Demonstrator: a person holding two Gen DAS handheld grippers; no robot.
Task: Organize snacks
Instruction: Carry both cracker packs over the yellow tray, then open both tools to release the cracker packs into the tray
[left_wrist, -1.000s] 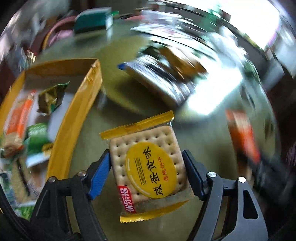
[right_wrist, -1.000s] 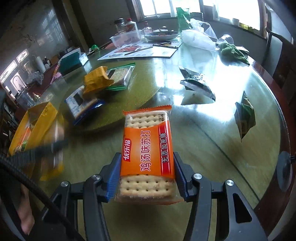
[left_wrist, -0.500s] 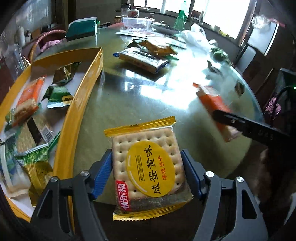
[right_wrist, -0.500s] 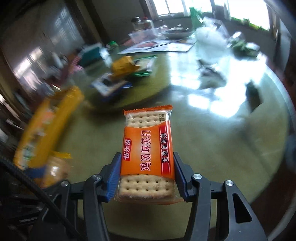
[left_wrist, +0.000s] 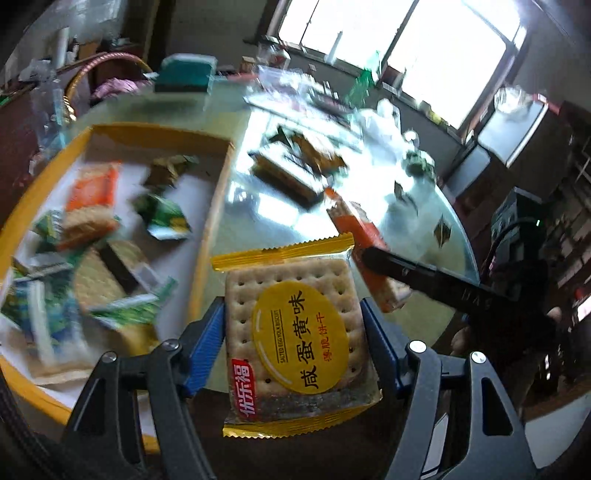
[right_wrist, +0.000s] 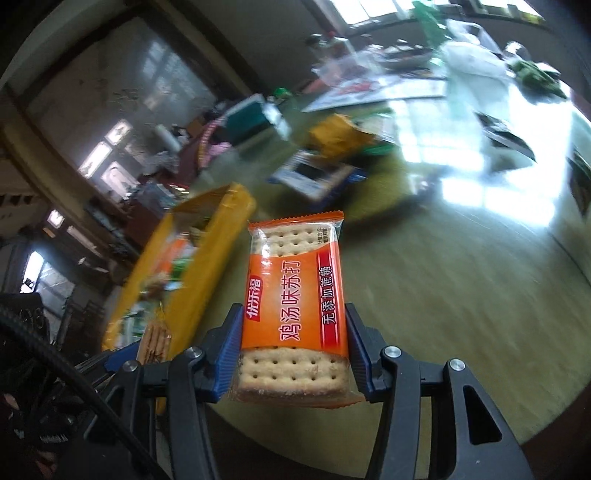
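My left gripper is shut on a yellow salted-egg cracker packet, held above the table just right of the yellow box. The box holds several snack packets. My right gripper is shut on an orange soda-cracker packet, held upright in the air. In the right wrist view the yellow box lies to the left. The left wrist view also catches the right gripper's black finger and its orange packet, close on the right.
Loose snack packets lie on the round green glass table, among them a yellow bag and a blue-edged packet. A teal box stands at the back. Small green wrappers sit near the right rim.
Both grippers have lifted and swung left toward the yellow box, each still gripping its packet. The right gripper has come close beside the left one.
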